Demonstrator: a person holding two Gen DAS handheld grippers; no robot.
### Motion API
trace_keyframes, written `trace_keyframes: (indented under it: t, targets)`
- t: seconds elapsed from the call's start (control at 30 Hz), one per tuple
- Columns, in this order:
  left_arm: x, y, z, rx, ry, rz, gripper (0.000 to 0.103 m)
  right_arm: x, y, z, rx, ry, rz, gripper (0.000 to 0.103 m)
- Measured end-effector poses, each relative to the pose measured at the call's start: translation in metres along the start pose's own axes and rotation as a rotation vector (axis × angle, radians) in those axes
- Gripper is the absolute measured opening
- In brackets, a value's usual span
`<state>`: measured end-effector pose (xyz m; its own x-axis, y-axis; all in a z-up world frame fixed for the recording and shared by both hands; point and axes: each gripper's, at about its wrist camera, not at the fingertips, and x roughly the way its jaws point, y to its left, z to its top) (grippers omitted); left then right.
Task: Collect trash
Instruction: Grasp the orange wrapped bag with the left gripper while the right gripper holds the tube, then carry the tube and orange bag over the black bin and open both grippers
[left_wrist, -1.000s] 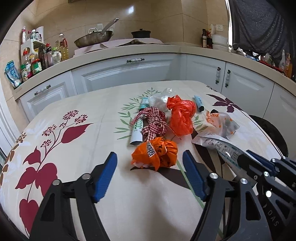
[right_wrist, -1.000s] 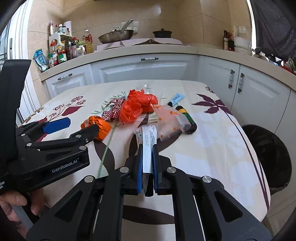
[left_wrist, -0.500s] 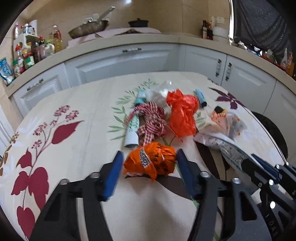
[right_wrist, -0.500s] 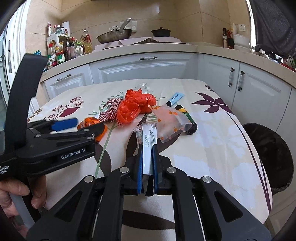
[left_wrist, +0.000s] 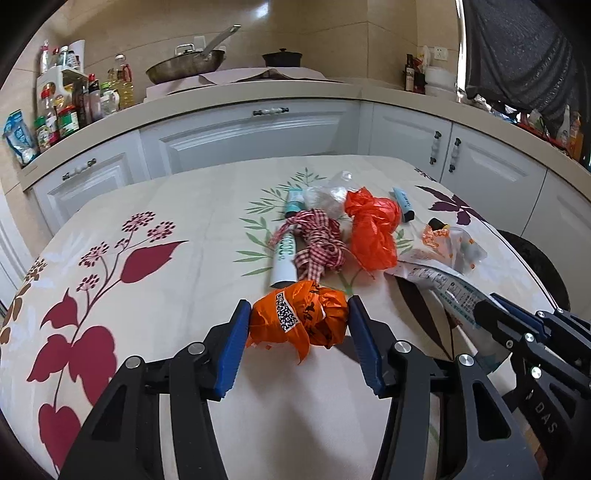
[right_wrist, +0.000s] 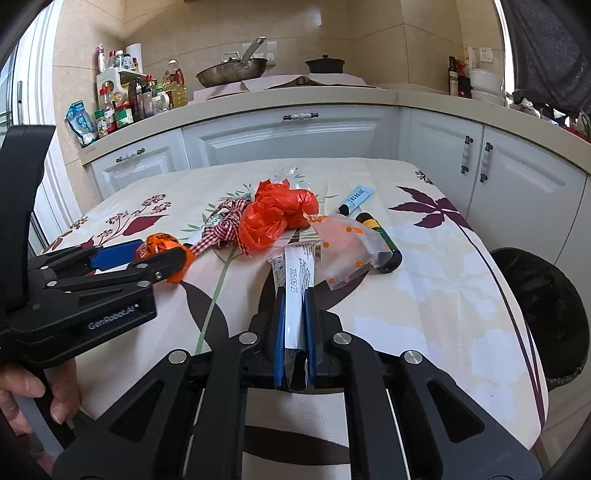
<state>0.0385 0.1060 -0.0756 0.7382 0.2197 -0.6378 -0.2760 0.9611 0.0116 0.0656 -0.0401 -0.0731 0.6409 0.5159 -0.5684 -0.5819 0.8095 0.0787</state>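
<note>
On the kitchen bench (left_wrist: 155, 332), your left claw (left_wrist: 299, 325) is closing around the crumpled orange wrapper (left_wrist: 300, 320); your right claw (right_wrist: 294, 325) grips a white sachet (right_wrist: 295, 280). Finish squeezing, then lift.

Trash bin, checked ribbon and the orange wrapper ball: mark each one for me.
Trash bin (right_wrist: 546, 314), right wrist view, on its dark liner.
Checked ribbon (left_wrist: 320, 242), left wrist view, on the middle of the tangle.
Orange wrapper ball (left_wrist: 301, 319), left wrist view, on its crumpled front, beside the code label.
</note>
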Motion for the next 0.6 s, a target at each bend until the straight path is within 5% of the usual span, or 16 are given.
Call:
trace_keyframes:
  t: [0.6]
  targets:
    - [-0.041, -0.005, 0.012, -0.017, -0.104, -0.014, 0.053, -0.046, -0.002, 0.019, -0.005, -0.120, -0.017, 0.008]
